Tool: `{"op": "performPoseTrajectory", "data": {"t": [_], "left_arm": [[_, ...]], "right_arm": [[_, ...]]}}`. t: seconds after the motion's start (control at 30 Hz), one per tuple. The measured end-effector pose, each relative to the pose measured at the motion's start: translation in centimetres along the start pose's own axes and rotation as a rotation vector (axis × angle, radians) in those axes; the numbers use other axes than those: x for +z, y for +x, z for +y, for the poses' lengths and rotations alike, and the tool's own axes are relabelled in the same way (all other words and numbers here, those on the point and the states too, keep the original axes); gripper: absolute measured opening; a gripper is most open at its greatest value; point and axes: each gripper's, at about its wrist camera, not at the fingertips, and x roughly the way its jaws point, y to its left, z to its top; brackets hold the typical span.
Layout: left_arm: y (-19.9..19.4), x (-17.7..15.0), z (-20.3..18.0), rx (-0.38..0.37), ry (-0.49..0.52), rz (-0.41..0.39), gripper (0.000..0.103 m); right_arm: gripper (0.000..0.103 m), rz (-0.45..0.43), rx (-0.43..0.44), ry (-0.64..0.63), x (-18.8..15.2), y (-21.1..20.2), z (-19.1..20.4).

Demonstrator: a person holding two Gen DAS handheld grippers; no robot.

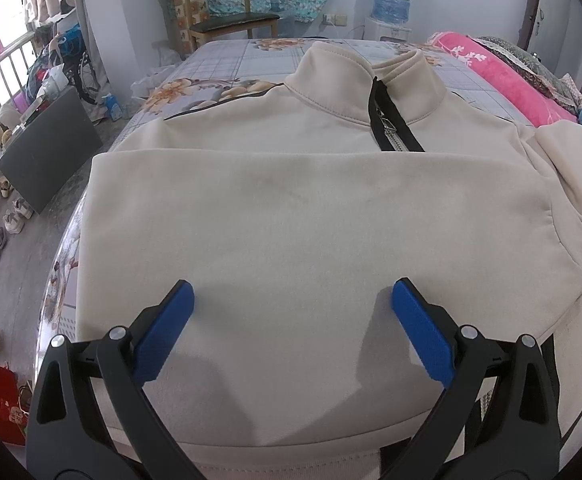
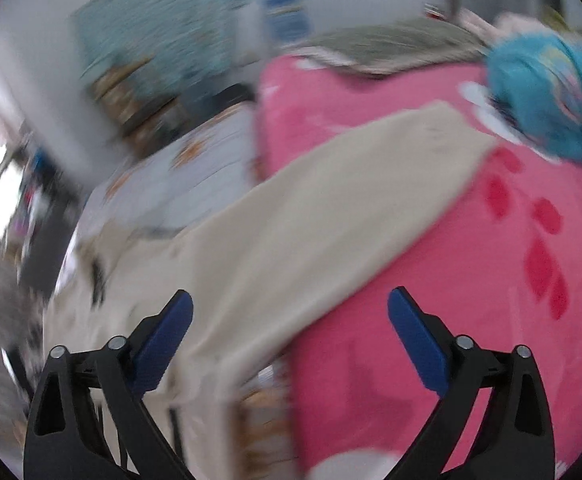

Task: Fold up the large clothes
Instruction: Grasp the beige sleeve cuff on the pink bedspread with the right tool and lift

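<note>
While beige sweatshirt (image 1: 291, 208) lies flat on floral bed sheet (image 1: 219, 60), collar and zipper (image 1: 391, 120) at far end, lower part folded up over chest. Left gripper (image 1: 291, 300) above folded panel, blue fingers (image 1: 167, 332) spread wide, nothing between them. Right gripper (image 2: 289, 312) also spread, empty; view motion-blurred. Sleeve (image 2: 331, 200) stretches onto pink blanket (image 2: 471, 280). Teal cloth (image 2: 551, 92) beyond sleeve end.

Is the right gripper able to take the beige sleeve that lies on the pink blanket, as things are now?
Probably yes. The right gripper is open and empty, and the sleeve stretches out ahead of it across the pink blanket with nothing on top. The picture is blurred, so the gap cannot be judged.
</note>
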Motion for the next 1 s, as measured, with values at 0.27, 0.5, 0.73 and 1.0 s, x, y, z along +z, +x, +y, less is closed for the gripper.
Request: {"op": "performPoseTrajectory", "data": {"t": [0.27, 0.5, 0.73, 1.0], "left_arm": [[0.0, 0.0, 0.0, 0.002, -0.001, -0.001, 0.096], [0.0, 0.0, 0.0, 0.006, -0.007, -0.003, 0.096], [0.0, 0.0, 0.0, 0.006, -0.007, -0.003, 0.096], [0.0, 0.1, 0.0, 0.005, -0.007, -0.003, 0.096]], "right_arm": [[0.076, -0.028, -0.017, 0.333, 5.4, 4.4, -10.8], [0.06, -0.044, -0.037, 0.486, 7.7, 8.6, -15.8], [0.04, -0.095, -0.02, 0.575, 8.6, 10.4, -18.3], [0.032, -0.1, -0.086, 0.555, 9.8, 11.4, -17.9]]}}
